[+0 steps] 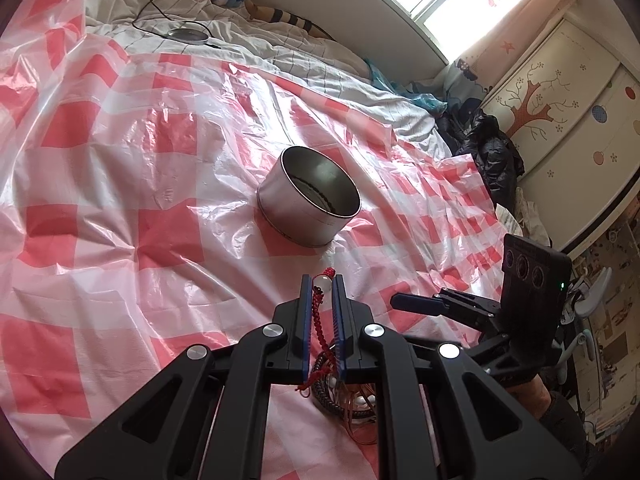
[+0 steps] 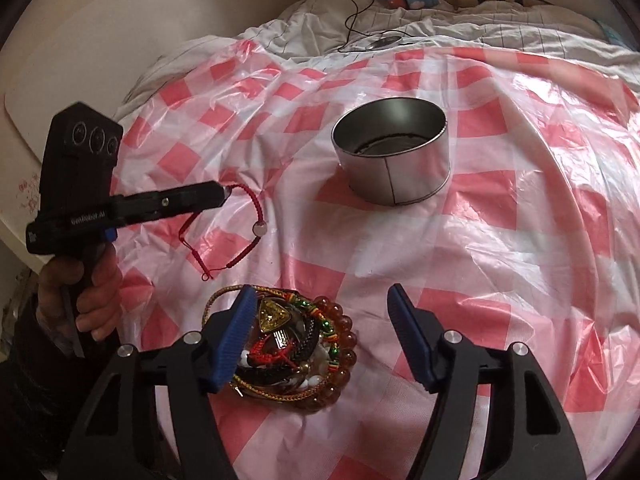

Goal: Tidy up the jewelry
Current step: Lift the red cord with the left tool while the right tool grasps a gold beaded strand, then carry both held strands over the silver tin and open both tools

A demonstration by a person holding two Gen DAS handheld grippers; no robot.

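Observation:
My left gripper point(image 1: 322, 280) is shut on a red cord bracelet point(image 1: 320, 328) with a clear round bead. From the right wrist view the left gripper point(image 2: 224, 192) holds it just above the sheet, and the bracelet point(image 2: 259, 208) hangs in a loop. A round metal tin point(image 1: 308, 196) point(image 2: 394, 156) stands open ahead, with a dark chain point(image 2: 384, 142) on its bottom. My right gripper point(image 2: 322, 292) is open above a pile of bracelets point(image 2: 296, 352): amber beads, coloured cords, a yellow triangular charm. Its left finger covers the pile's left edge, and nothing is gripped.
A red-and-white checked plastic sheet point(image 2: 500, 240) covers the bed. Behind it lie a white duvet point(image 1: 280, 52), a black cable with a round disc point(image 1: 188, 35) and a dark garment point(image 1: 492, 148). A painted wardrobe point(image 1: 568, 100) stands at the right. A hand point(image 2: 96, 304) holds the left gripper.

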